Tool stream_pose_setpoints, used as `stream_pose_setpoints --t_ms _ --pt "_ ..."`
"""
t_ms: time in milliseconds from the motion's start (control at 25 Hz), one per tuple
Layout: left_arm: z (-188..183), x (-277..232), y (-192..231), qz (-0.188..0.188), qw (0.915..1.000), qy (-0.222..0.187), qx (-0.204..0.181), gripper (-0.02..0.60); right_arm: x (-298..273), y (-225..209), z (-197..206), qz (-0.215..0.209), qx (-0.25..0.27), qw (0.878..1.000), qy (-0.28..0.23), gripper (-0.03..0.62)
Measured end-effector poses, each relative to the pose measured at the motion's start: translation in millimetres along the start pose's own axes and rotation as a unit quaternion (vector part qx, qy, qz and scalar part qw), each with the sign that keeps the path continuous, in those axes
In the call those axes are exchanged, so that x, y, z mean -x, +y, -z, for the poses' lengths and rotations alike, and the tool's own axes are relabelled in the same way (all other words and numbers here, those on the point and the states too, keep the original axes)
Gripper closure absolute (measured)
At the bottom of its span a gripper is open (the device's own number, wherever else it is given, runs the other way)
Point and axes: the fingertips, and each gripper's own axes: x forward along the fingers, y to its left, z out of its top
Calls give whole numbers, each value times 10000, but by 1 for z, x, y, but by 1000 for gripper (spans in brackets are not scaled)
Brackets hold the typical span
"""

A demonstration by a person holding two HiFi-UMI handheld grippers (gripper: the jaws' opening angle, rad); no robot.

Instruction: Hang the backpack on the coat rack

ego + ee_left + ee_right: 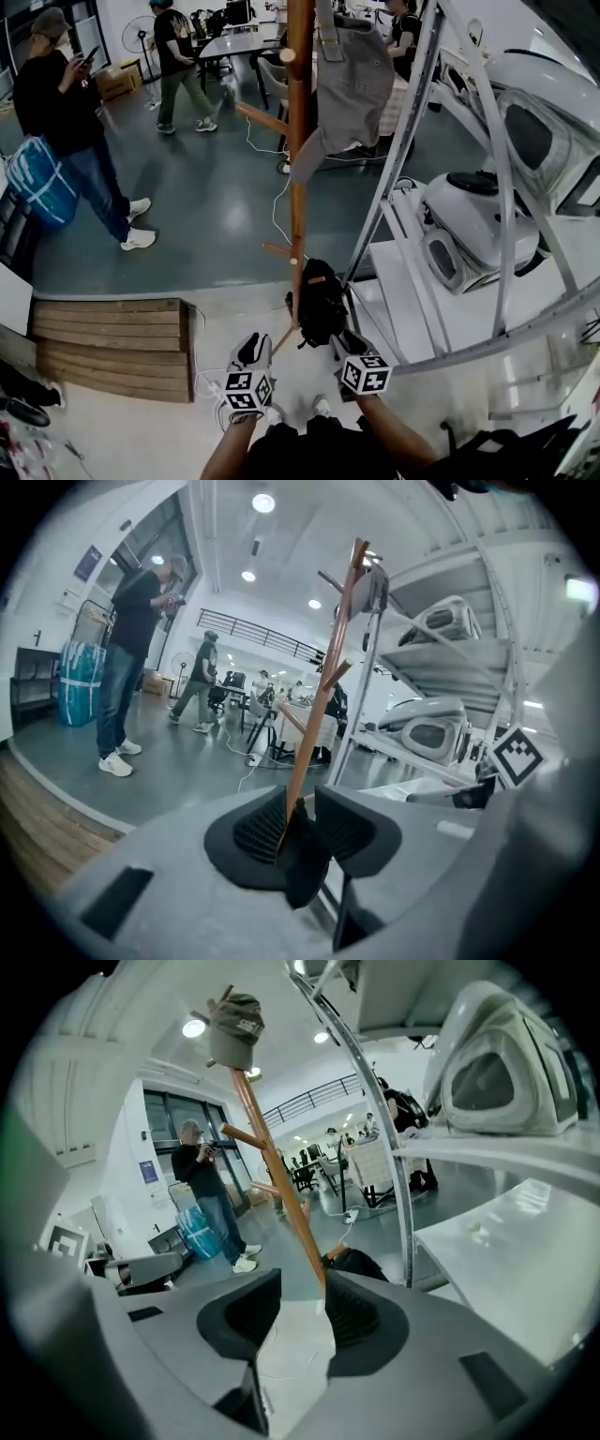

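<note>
A: At upper left a person (64,98) in black looks down at a phone (89,56), with a blue bag (39,183) just beside their leg.

B: Further up, a second person (178,56) is mid-stride near a fan (139,33) and a box (117,81).

A: And at lower left?

B: Wooden steps (112,347). A grey cap (352,84) hangs at top centre, and a white cable (277,202) trails across the grey floor below it.

A: The right side is a white shelf (412,169) that slants through the frame. It holds rounded white machines (473,225).

B: A table (239,42) stands at the top, behind the cap.
</note>
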Motion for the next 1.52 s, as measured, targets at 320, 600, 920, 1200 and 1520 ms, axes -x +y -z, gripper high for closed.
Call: stream_pose_setpoints --t_ms 320,600,920,1200,1520 --pt "-23 37 -12 46 9981 -401 -465 551 47 37 -24 104 305 9985 -448 556" --pt "-59 76 -46 233 9936 -858 -692 558 80 70 -37 16 395 9963 -760 579" --pt "-56 83 -44 269 9953 -711 -601 557 85 75 -31 51 236 9961 -850 582" --pt "-57 80 -46 385 9944 -757 -626 557 88 77 -29 90 316 9955 -885 583" --pt "-56 78 -43 392 9957 -689 -482 557 90 71 -27 213 283 9953 -900 583"
